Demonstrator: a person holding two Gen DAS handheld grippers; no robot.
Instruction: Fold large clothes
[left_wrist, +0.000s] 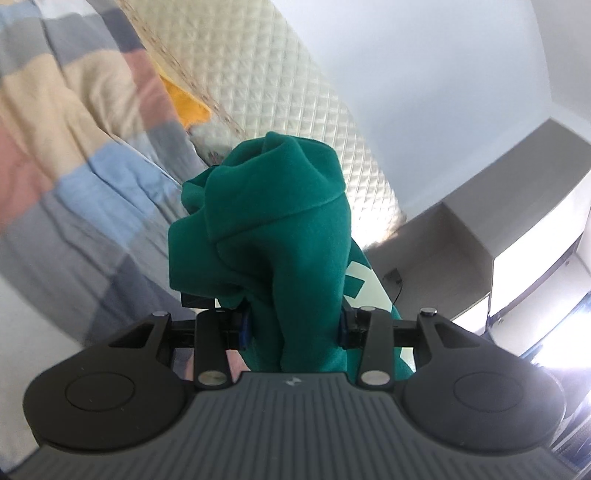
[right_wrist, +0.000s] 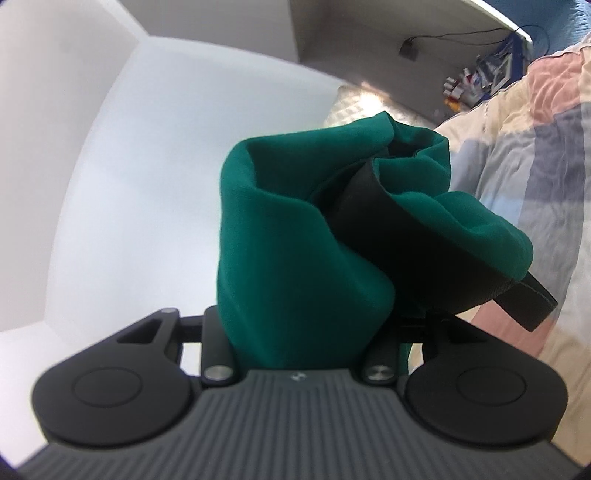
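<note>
Green fleece fills the middle of both wrist views: a dark green sweatshirt (left_wrist: 280, 229) is bunched and raised off the bed, pinched by both tools at once. The left gripper (left_wrist: 293, 325) has its jaws closed narrowly on a thick fold of the sweatshirt, blue pads pressing the cloth from either side, and the fabric rises above the fingers in a rumpled mound with a seam running across it and a pale printed patch (left_wrist: 364, 284) showing on the side nearer the headboard. Beyond the sweatshirt in that view stands a cream quilted headboard (left_wrist: 280, 92), and on the side of the garment away from the headboard lies a patchwork bedspread (left_wrist: 74, 155) in beige, pink, blue and grey squares, with an orange-yellow cloth (left_wrist: 188, 103) tucked where bedspread meets headboard. The right gripper (right_wrist: 314, 332) likewise has its jaws drawn in on the sweatshirt (right_wrist: 288, 240), though the cloth covers the fingertips entirely; a black ribbed band (right_wrist: 424, 258) of the garment curls over to one side of the bundle and hangs past the gripper. Behind the sweatshirt in this view is a plain white wall (right_wrist: 147, 166), the same bedspread (right_wrist: 535, 166) lies beside the black band, and a cluttered shelf (right_wrist: 480, 81) sits well beyond the garment, its items too small to tell.
</note>
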